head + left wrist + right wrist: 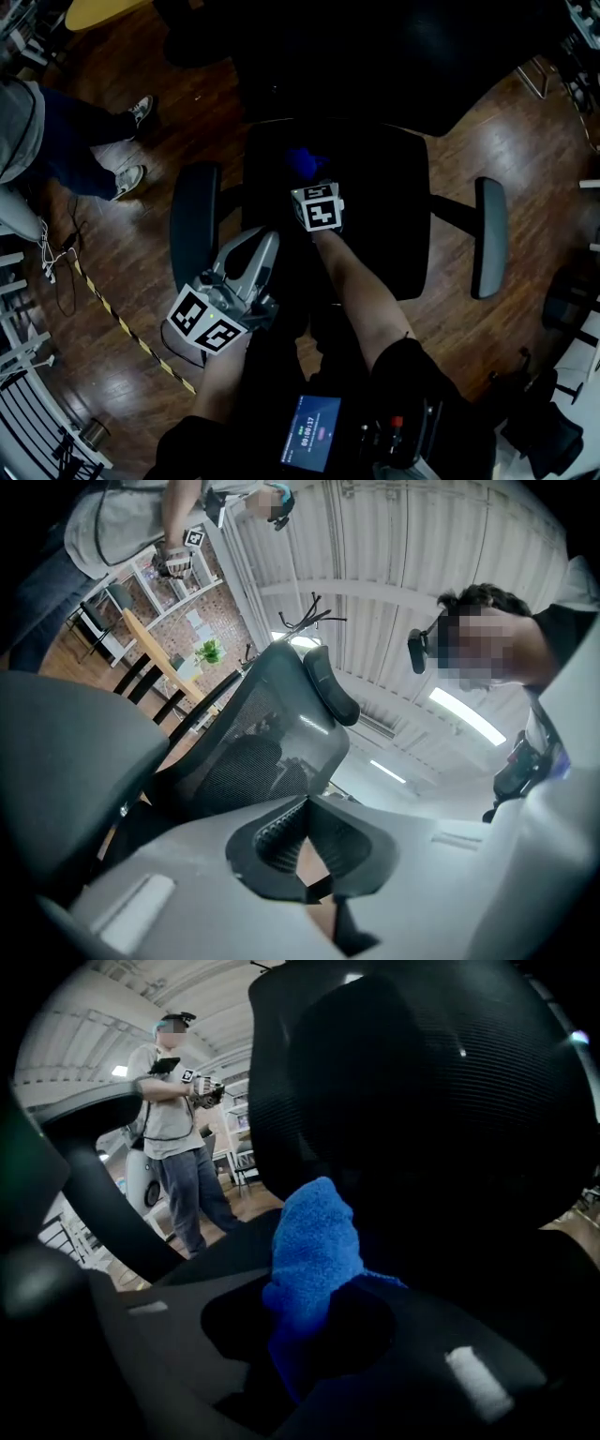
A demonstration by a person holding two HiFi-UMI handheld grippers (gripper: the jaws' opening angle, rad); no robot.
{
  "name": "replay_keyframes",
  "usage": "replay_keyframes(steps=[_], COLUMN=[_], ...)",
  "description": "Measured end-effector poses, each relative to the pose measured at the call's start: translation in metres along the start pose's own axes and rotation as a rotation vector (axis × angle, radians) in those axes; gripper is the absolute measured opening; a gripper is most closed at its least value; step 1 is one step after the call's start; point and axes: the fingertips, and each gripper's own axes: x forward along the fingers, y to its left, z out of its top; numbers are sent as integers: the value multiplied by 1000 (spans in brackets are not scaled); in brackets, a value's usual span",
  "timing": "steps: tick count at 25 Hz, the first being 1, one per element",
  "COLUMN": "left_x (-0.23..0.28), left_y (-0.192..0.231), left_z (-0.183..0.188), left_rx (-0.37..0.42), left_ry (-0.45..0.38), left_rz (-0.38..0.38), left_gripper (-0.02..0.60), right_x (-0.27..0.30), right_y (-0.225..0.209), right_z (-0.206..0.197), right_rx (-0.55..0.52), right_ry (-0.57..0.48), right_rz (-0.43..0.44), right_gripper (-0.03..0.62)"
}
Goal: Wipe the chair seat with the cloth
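Cloth (pixel 314 1241) sat pinched in our right gripper (pixel 302 1335) over the chair seat (pixel 375 216), ready to wipe; our left gripper (pixel 305 846), jaws together, hung clear.

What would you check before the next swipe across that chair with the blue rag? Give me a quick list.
1. Grip on the blue cloth: ok, the right gripper is shut on it.
2. Cloth pressed onto the chair seat: cannot tell; it is over the seat's rear part.
3. Left gripper out of the way: ok, shut, empty, near the left armrest.
4. Seat free of other things: ok, none shows.
5. Bystander clear of the chair: ok, standing apart on the floor.
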Motion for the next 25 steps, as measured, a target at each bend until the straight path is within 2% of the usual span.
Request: replay_keyframes(steps=[4,8,10,12,17,20,22,25], left_x=[0,3,5,5,6,4,3,3], left_y=[3,4,4,5,3,1,0,0], left_z=[2,0,0,2,2,4,6,8], left_rx=[-2,3,2,3,4,0,-5,-10], left_ry=[-6,-7,-11,-17,-19,-21,-28,-38], left_rz=[9,11,12,14,6,1,0,1], left_gripper=[-9,-9,-9,-9,-9,-9,-9,-9], right_x=[-46,-118,-148,-162,-165,-164,-152,-118], right_y=[-88,-186,-220,-236,-239,-230,-202,-126], right_z=[-27,-51,-58,-61,-59,-52,-38,-15], right_rx=[19,53,85,110,89,139,125,62], right_ry=[40,63,57,52,62,43,18,-12], right_rz=[-147,-339,-415,-444,-482,-486,-425,-257], right_gripper=[84,84,84,84,84,84,84,84])
